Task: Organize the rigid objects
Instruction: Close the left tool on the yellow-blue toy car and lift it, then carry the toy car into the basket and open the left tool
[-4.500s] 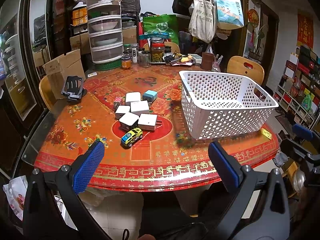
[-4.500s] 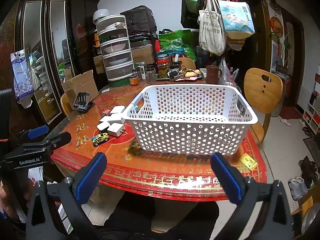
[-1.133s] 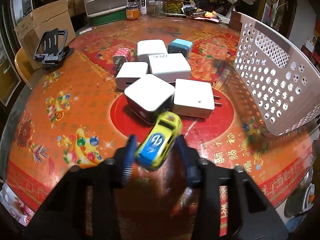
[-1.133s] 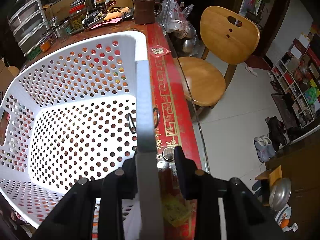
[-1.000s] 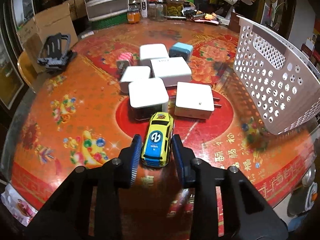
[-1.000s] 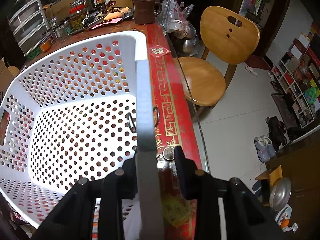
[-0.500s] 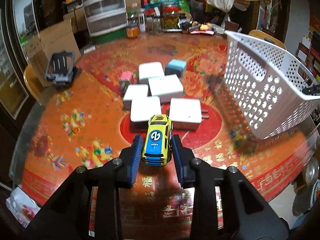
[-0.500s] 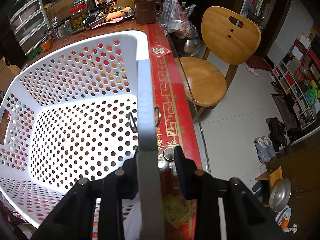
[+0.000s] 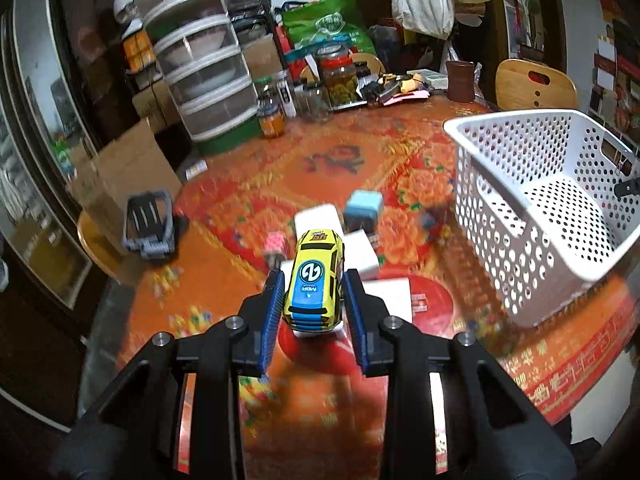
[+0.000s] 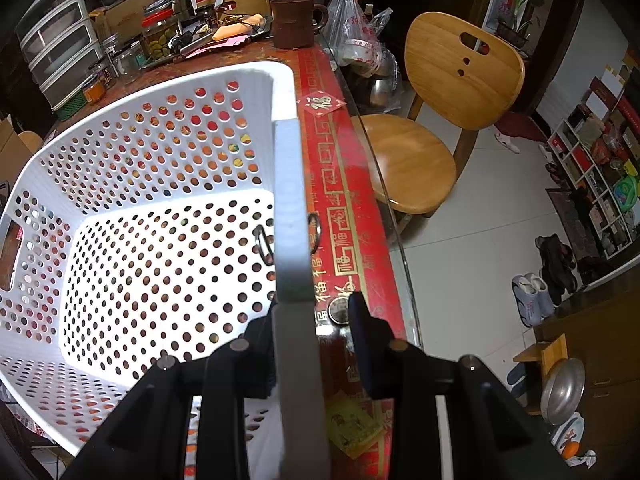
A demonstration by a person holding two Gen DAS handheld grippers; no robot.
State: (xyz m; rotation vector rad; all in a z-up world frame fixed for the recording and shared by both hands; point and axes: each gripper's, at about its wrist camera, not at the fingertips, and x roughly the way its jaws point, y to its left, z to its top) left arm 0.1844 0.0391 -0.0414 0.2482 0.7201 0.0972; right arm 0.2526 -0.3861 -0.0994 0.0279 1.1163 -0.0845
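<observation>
My left gripper point(image 9: 314, 308) is shut on a yellow and blue toy car point(image 9: 316, 282) and holds it in the air above the red patterned table point(image 9: 248, 208). Below it lie several white charger blocks point(image 9: 362, 258), a blue block point(image 9: 363, 206) and a small pink block point(image 9: 275, 242). The white perforated basket point(image 9: 532, 216) stands to the right, tilted. My right gripper point(image 10: 312, 314) is shut on the basket's right rim point(image 10: 290, 200). The basket point(image 10: 160, 240) is empty inside.
A black phone stand point(image 9: 148, 220) and a cardboard box point(image 9: 124, 172) sit at the left. Jars point(image 9: 338, 76), a drawer tower point(image 9: 204, 80) and a brown mug point(image 10: 294, 22) crowd the table's far side. A wooden chair point(image 10: 440, 120) stands beside the table edge.
My left gripper closed on the toy car and has lifted it up off the table, away from the blocks. My right gripper has stayed on the basket rim.
</observation>
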